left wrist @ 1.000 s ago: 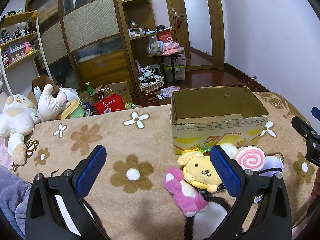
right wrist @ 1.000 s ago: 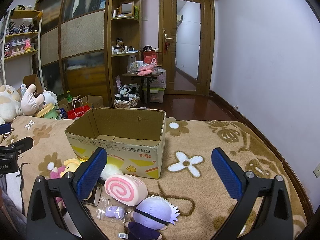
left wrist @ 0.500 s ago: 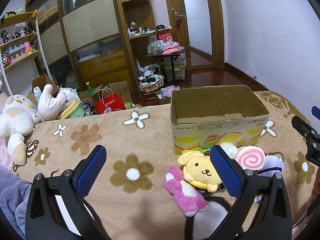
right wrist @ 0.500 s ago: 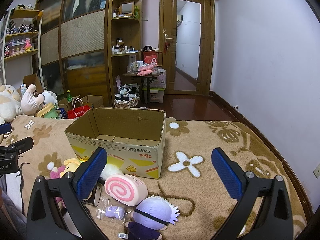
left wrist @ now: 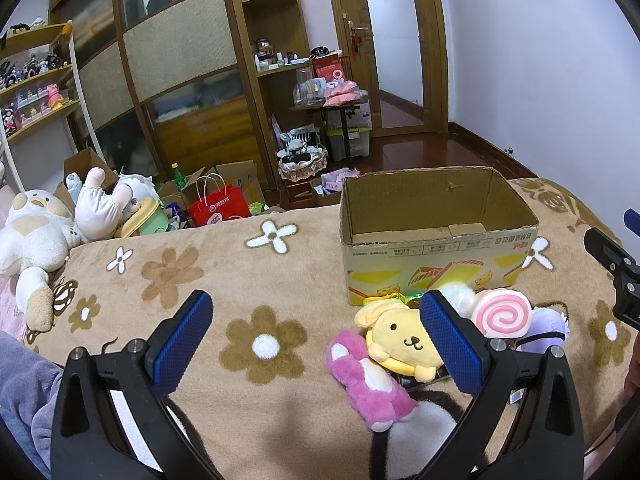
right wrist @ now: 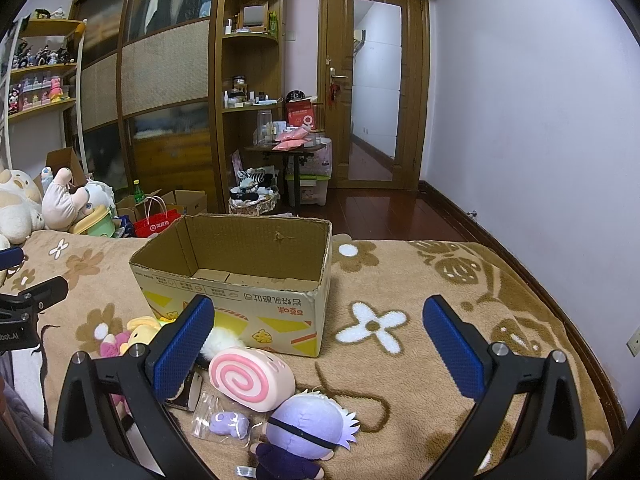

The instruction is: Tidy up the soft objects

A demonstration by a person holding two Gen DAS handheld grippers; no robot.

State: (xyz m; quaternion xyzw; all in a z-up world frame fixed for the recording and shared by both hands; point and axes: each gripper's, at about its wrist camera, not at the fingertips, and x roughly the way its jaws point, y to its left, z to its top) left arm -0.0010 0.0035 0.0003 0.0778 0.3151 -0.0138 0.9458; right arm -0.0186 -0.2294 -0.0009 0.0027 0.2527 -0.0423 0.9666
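Your left gripper point(left wrist: 316, 336) is held low over the flower-print blanket point(left wrist: 224, 280), aimed forward toward the cardboard box point(left wrist: 436, 256). Its blue-padded fingers point(left wrist: 182, 338) are spread wide with nothing between them. The right-hand finger overlaps the yellow dog plush point(left wrist: 400, 338) in view, but you can't tell from this angle whether it touches.

Your right gripper point(right wrist: 318, 336) is in much the same pose: level, low over the blanket, pointed at the box's right front corner, fingers wide apart and empty. Its left finger sits above the toy pile in view.

You can see each gripper from the other camera: the right one's black frame at the right edge of the left view, the left one's frame at the left edge of the right view. So you're holding them side by side, well apart.

Soft toys are all on the blanket, just in front of the box, none inside:
- pink plush point(left wrist: 368, 380), lying nearest you, touching the yellow dog
- pink swirl roll point(right wrist: 252, 380), close to the box front
- purple-haired doll point(right wrist: 308, 432), lying against the roll
- small purple toy in a clear bag point(right wrist: 224, 424), beside the doll
- something white and fluffy point(right wrist: 220, 340) between roll and box

The box is open-topped and upright, and its visible floor is bare.
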